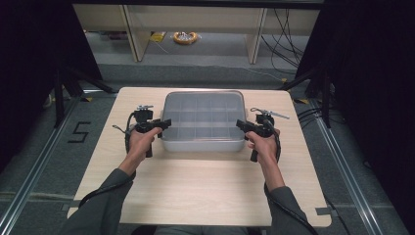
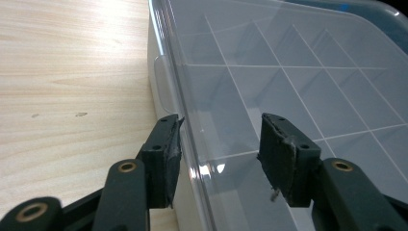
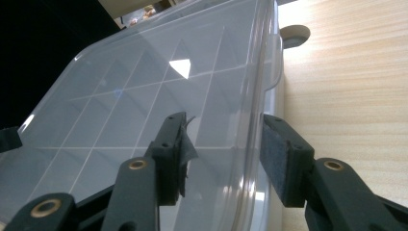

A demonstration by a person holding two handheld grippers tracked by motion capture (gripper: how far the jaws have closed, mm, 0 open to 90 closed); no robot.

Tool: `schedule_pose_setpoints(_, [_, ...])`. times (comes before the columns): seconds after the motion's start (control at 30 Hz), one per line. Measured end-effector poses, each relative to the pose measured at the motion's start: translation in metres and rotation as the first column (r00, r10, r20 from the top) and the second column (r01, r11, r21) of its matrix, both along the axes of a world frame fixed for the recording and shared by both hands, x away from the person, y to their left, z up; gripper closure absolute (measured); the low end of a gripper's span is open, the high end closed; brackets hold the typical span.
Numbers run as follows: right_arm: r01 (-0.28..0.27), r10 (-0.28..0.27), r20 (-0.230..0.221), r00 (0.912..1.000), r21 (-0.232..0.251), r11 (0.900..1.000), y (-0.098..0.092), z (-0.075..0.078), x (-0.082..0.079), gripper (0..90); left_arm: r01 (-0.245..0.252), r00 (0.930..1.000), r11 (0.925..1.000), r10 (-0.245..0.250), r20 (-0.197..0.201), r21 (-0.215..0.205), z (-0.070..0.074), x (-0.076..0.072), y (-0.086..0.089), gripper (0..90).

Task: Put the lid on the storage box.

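Pale wood table; grey floor; clear box; both tongs spread.

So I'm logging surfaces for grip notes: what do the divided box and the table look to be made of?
The divided box looks like clear, glossy plastic: its dividers show through the lid and it throws bright glints. The table shows pale wood grain with a matt finish, whether solid or laminate I cannot tell.
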State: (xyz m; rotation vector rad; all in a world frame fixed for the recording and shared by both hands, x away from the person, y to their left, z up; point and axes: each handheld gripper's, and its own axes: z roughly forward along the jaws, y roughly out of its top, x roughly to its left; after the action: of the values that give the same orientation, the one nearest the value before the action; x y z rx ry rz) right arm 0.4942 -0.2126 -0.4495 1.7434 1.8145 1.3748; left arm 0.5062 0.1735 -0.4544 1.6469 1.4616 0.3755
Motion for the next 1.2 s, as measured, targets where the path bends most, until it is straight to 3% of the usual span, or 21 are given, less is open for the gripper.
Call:
schedule_pose_setpoints(0.13, [-0.007,0.007,-0.002,1.0,0.003,1.0,0.0,0.001,0.001,54.4,-0.004,1.0,1.0,0.004,-0.002,-0.008,0.001,0.0,-0.001,48.0])
schedule_pose_setpoints(0.23, [0.009,-0.009,-0.043,0.999,0.009,1.0,0.005,0.004,0.001,52.1,-0.005,1.0,0.9995,0.005,-0.008,-0.032,0.002,0.0,-0.001,47.0])
schedule_pose_setpoints(0.27, [0.006,-0.007,-0.044,0.999,-0.003,1.0,0.006,0.005,0.001,51.0,-0.013,0.9998,0.9992,0.012,-0.014,-0.039,0.002,0.0,-0.001,46.5])
schedule_pose_setpoints(0.3, [-0.009,0.008,-0.015,0.9999,-0.05,0.999,0.005,0.004,0.004,50.1,-0.001,0.9999,0.9995,0.001,-0.015,-0.033,0.002,0.001,0.001,46.4])
schedule_pose_setpoints(0.37, [0.007,-0.01,-0.051,0.9987,-0.043,0.999,0.01,0.008,0.002,49.3,-0.008,0.9998,0.998,0.007,-0.018,-0.063,0.003,0.002,0.002,46.0])
schedule_pose_setpoints(0.43, [-0.028,0.028,-0.007,0.9996,-0.091,0.995,0.006,0.007,0.006,49.0,-0.018,0.9997,0.9975,0.017,-0.017,-0.069,0.005,0.002,0.005,45.9])
schedule_pose_setpoints(0.47, [0.005,-0.007,-0.069,0.9976,-0.022,1.0,0.011,0.011,0.002,47.9,-0.022,0.9996,0.997,0.021,-0.019,-0.074,0.006,0.003,0.006,45.9])
schedule_pose_setpoints(0.53, [-0.016,0.014,-0.017,0.9998,-0.12,0.993,0.008,0.011,0.003,47.0,-0.031,0.9994,0.9958,0.029,-0.02,-0.087,0.007,0.004,0.01,45.9])
schedule_pose_setpoints(0.57, [0.021,-0.025,-0.029,0.9993,-0.139,0.99,0.011,0.013,0.001,46.8,-0.033,0.9992,0.9955,0.031,-0.024,-0.089,0.007,0.004,0.012,45.9])
schedule_pose_setpoints(0.63, [-0.001,-0.003,-0.042,0.9991,-0.092,0.996,0.01,0.015,0.001,47.6,-0.039,0.9989,0.9944,0.036,-0.029,-0.098,0.009,0.004,0.016,45.7])
schedule_pose_setpoints(0.67, [-0.029,0.026,-0.027,0.9993,-0.106,0.994,0.007,0.014,0.002,47.6,-0.049,0.9986,0.9921,0.046,-0.028,-0.116,0.009,0.005,0.017,45.6])
schedule_pose_setpoints(0.73, [-0.021,0.018,-0.027,0.9995,-0.114,0.993,0.007,0.014,0.002,47.8,-0.059,0.9981,0.9904,0.056,-0.028,-0.125,0.01,0.005,0.02,45.3])
schedule_pose_setpoints(0.77, [-0.004,0.0,-0.056,0.9985,-0.075,0.997,0.008,0.017,-0.001,47.7,-0.059,0.998,0.9902,0.056,-0.028,-0.127,0.011,0.005,0.022,45.3])
schedule_pose_setpoints(0.97, [-0.025,0.023,-0.025,0.9994,-0.089,0.996,0.0,0.015,-0.001,47.7,-0.065,0.9975,0.9888,0.061,-0.035,-0.134,0.011,0.004,0.029,45.1])
schedule_pose_setpoints(1.03, [0.004,-0.007,-0.042,0.9991,-0.063,0.998,0.001,0.015,-0.003,47.7,-0.058,0.998,0.9895,0.054,-0.033,-0.132,0.011,0.003,0.03,45.0])
schedule_pose_setpoints(1.07, [-0.026,0.025,-0.02,0.9995,-0.072,0.997,-0.002,0.015,-0.003,47.7,-0.066,0.9975,0.9883,0.061,-0.037,-0.138,0.011,0.002,0.03,44.9])
schedule_pose_setpoints(1.1, [-0.003,0.001,-0.036,0.9994,-0.06,0.998,-0.001,0.015,-0.004,47.7,-0.053,0.9983,0.989,0.049,-0.033,-0.138,0.011,0.002,0.031,44.8])
schedule_pose_setpoints(1.13, [-0.031,0.031,-0.011,0.9995,-0.073,0.997,-0.005,0.015,-0.004,47.7,-0.049,0.9986,0.9892,0.045,-0.029,-0.138,0.012,0.0,0.031,44.5])
schedule_pose_setpoints(1.2, [-0.031,0.031,-0.009,0.9995,-0.085,0.996,-0.006,0.015,-0.005,47.7,-0.044,0.9987,0.9893,0.04,-0.03,-0.139,0.012,-0.002,0.031,44.3])
